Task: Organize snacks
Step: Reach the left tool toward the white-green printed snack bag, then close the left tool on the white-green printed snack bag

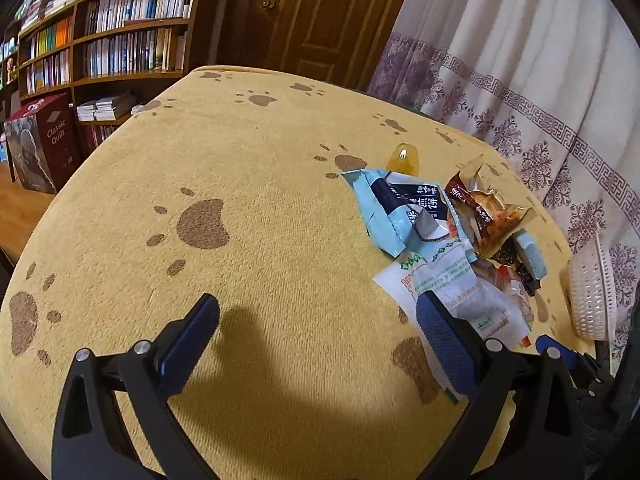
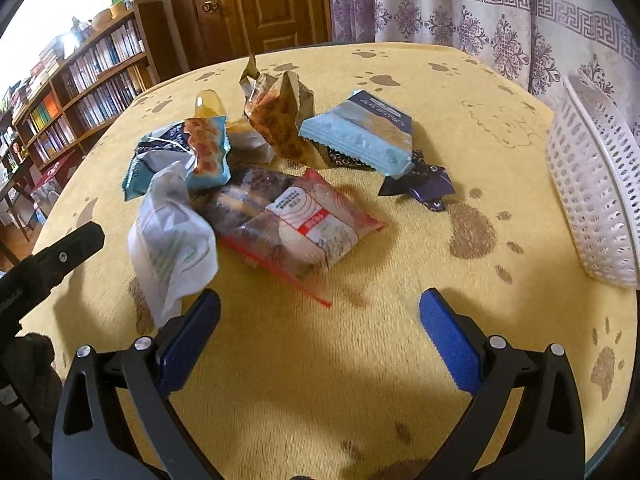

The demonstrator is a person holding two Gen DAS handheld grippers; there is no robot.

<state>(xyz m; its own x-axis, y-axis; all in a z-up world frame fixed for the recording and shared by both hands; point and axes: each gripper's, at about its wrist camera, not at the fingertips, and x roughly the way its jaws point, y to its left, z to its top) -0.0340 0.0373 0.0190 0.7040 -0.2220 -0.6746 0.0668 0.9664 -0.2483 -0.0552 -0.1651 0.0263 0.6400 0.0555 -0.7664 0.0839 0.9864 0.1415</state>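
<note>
On the yellow paw-print cloth (image 2: 280,360) ahead of me, the snacks sit in one loose heap, none of them yet in the white perforated basket (image 2: 592,208) that stands well off to the right near the curtain. My right gripper (image 2: 320,316) hangs low over bare cloth with its jaws spread wide and nothing between them; my left gripper (image 1: 318,320) is just as wide and just as empty, its right finger close by the white green-printed packet (image 1: 452,292) at the near edge of the pile. Nearest my right claw is the clear red-edged bag (image 2: 296,232), with the crumpled white packet lying against its left side and the light blue wrapper (image 2: 360,136) and the dark purple candy wrappers (image 2: 428,188) farther back. My worry is that film: I judge it slick and slack, so a pinch on a corner could slip off or drag the neighbouring packet along. The plush cloth could also bunch into my fingers if I come down too deep. The basket looks light and tilted, and a clumsy drop might tip it or bounce a snack back out.
</note>
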